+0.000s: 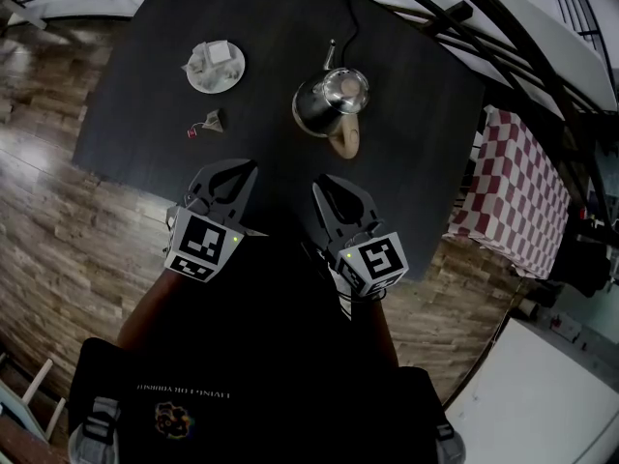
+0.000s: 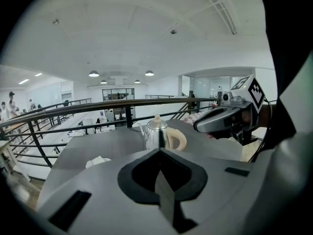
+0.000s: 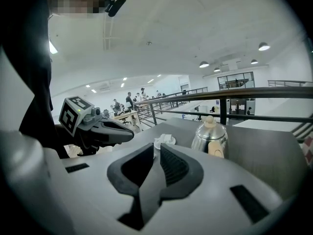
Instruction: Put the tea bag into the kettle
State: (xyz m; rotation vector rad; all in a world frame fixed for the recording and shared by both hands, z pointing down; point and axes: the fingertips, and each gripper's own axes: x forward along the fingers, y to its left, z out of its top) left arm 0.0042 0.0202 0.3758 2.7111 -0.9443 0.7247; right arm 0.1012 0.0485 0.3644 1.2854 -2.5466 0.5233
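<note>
Tea bag (image 1: 209, 121) – a small pyramid with a red tag on its string – lies on the dark desk (image 1: 416, 162), just below a white plate (image 1: 215, 67) that carries more bags, and well left of the kettle (image 1: 330, 101). The steel kettle stands upright near the middle of the desk, lid on, its pale handle turned toward the person. Both grippers hover over the near edge, side by side, apart from the tea bag and the kettle. The left gripper (image 1: 244, 169) is clenched with nothing between its jaws – its tips meet. The right gripper (image 1: 323, 186) is likewise closed on nothing, its ribbed pads all but touching.
</note>
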